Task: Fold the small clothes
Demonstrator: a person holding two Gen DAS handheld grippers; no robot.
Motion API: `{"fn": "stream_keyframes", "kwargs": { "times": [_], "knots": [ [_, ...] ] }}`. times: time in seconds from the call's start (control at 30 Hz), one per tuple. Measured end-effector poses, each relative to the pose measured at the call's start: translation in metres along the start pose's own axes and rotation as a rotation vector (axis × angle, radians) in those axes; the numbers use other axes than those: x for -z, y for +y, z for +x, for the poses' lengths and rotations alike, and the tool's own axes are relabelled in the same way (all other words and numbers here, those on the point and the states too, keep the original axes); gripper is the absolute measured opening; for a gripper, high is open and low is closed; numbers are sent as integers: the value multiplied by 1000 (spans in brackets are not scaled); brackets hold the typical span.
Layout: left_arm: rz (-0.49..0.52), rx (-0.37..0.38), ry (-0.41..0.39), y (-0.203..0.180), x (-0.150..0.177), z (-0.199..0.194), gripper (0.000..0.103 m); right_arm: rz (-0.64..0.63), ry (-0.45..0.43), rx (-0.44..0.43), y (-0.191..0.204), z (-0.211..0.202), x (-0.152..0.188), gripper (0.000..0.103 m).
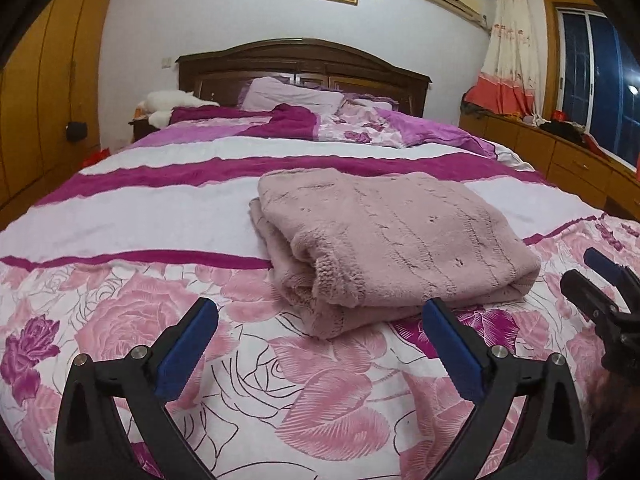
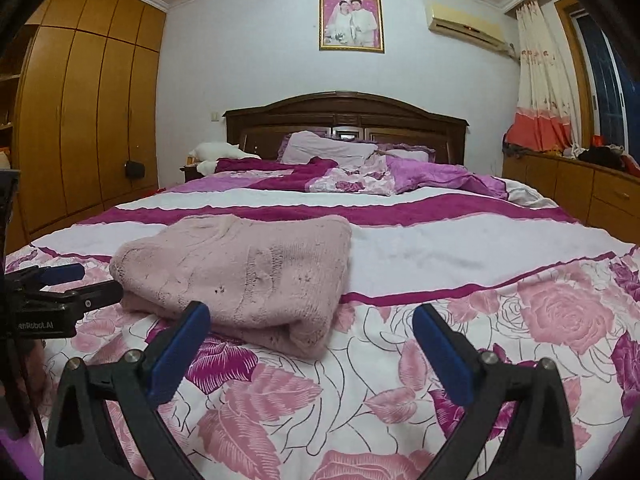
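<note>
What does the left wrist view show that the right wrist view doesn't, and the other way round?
Only the left wrist view shows the layered folded edge of the sweater facing the camera, and the right gripper at its right edge. Only the right wrist view shows the full wardrobe, the whole portrait, and the left gripper at its left edge. Both show the folded sweater on the bed, the headboard, and open, empty jaws.

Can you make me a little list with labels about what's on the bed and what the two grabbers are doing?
garment: pink knitted sweater, folded into a bundle
where: lying on the floral bedspread, near the foot of the bed
left gripper: open, empty, just in front of the sweater
right gripper: open, empty, sweater ahead and to its left
touching the sweater: neither gripper
behind: pillow by the wooden headboard
</note>
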State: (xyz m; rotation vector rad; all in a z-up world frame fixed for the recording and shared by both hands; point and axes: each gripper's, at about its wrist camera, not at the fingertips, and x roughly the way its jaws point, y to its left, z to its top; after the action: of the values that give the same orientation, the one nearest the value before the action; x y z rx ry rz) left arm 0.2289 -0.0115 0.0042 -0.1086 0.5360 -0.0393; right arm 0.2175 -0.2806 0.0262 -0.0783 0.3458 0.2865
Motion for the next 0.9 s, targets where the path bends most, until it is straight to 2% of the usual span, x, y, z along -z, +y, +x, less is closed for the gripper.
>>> {"fn": "stream_keyframes", "kwargs": {
  "times": [0.9],
  "knots": [
    [-4,-6,16,0,2,3,84,-18,33,4,6,8,-2,103]
  ]
}}
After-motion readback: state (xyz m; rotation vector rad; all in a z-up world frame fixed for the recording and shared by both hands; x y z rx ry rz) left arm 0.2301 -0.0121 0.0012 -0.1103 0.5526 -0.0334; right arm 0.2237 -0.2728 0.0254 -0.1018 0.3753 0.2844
